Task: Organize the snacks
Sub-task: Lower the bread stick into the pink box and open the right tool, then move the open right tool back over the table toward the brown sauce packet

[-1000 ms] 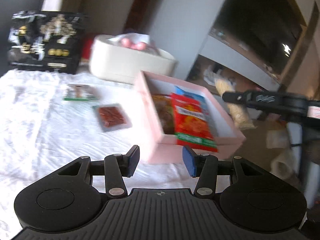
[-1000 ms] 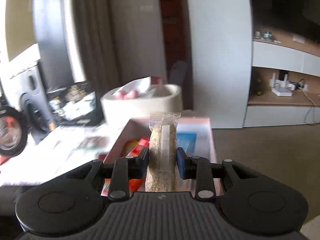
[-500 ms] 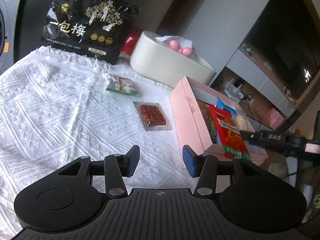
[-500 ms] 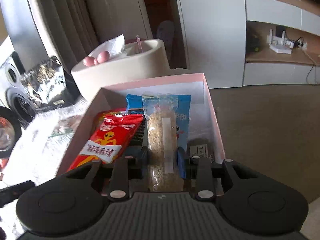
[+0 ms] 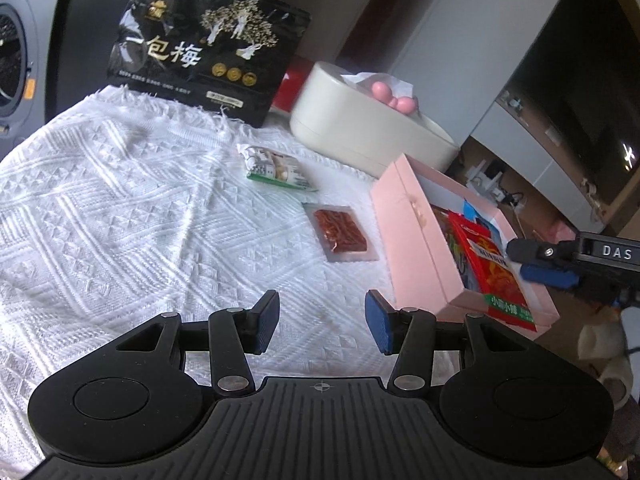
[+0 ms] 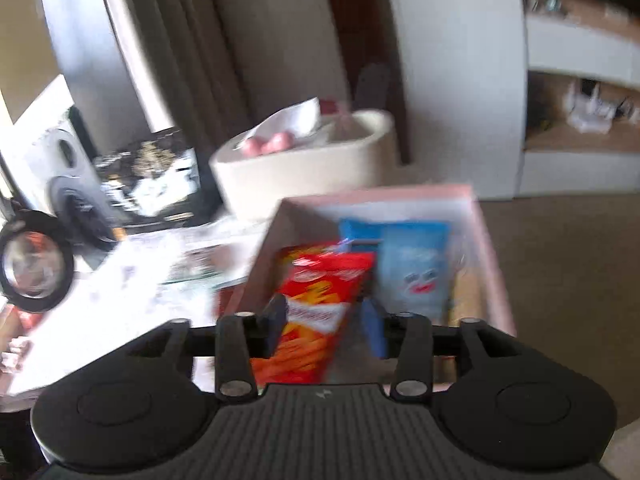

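Observation:
A pink box (image 5: 420,248) stands at the right edge of the white cloth and holds a red snack bag (image 5: 496,276), a blue packet (image 6: 416,264) and a tan cereal bar (image 6: 466,292) at its right wall. My right gripper (image 6: 326,330) is open and empty above the box's near end; it shows in the left wrist view (image 5: 536,260). My left gripper (image 5: 322,322) is open and empty above the cloth. A clear packet of red snack (image 5: 340,232) and a green-edged packet (image 5: 276,166) lie loose left of the box.
A large black snack bag (image 5: 204,60) stands at the back of the cloth (image 5: 120,208). A cream oval container (image 5: 368,124) with pink balls sits behind the box. A washing machine is at far left, floor and shelves at right.
My right gripper opened and let go of the cereal bar, which now lies in the box, then pulled back. My left gripper drew back slightly over the cloth.

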`<state>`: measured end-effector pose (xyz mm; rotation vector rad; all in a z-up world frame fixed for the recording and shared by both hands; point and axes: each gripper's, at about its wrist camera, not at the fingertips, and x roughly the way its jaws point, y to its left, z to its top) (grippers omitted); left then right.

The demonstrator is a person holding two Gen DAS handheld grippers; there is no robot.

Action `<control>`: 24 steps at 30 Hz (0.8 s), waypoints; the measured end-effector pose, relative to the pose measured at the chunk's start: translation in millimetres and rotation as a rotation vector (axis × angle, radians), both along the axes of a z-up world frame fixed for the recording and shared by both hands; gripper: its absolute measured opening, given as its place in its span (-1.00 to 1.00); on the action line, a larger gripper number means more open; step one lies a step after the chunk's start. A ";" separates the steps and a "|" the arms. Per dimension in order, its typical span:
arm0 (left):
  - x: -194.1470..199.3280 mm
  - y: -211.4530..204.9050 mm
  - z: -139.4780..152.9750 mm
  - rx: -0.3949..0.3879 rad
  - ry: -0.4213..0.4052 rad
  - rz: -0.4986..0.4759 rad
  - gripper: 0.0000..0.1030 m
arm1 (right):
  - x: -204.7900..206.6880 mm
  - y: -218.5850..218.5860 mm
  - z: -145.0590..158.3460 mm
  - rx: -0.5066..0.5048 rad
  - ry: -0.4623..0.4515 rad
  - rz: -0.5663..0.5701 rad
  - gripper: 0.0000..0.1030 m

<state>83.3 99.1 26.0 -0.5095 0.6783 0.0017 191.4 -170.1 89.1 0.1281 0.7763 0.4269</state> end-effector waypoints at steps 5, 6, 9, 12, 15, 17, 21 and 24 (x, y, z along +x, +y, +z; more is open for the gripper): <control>-4.3 -1.9 2.4 -0.001 -0.014 -0.036 0.02 | 6.9 22.4 -10.4 -0.047 0.047 0.008 0.15; -4.9 -2.4 3.1 0.004 -0.014 -0.042 0.02 | 7.8 28.4 -12.7 -0.079 0.041 0.011 0.17; -6.6 -3.2 4.3 0.020 -0.011 -0.052 0.02 | 14.1 36.1 -23.0 -0.117 0.069 0.009 0.17; -7.0 -2.4 4.2 0.022 -0.012 -0.054 0.02 | 21.8 32.5 -28.3 -0.057 0.093 0.016 -0.09; -6.4 -1.8 3.4 0.022 -0.006 -0.054 0.02 | 28.6 34.5 -20.0 -0.077 0.026 -0.008 -0.41; -6.5 -0.9 2.6 0.022 -0.001 -0.056 0.02 | 30.7 40.3 -13.3 -0.149 -0.066 -0.015 -0.47; -7.6 3.3 1.2 0.025 0.008 -0.047 0.02 | 41.0 45.8 -10.8 -0.195 -0.088 0.009 -0.47; -7.2 6.6 -0.4 0.030 0.019 -0.032 0.02 | 42.3 42.8 -11.3 -0.167 -0.041 -0.005 -0.47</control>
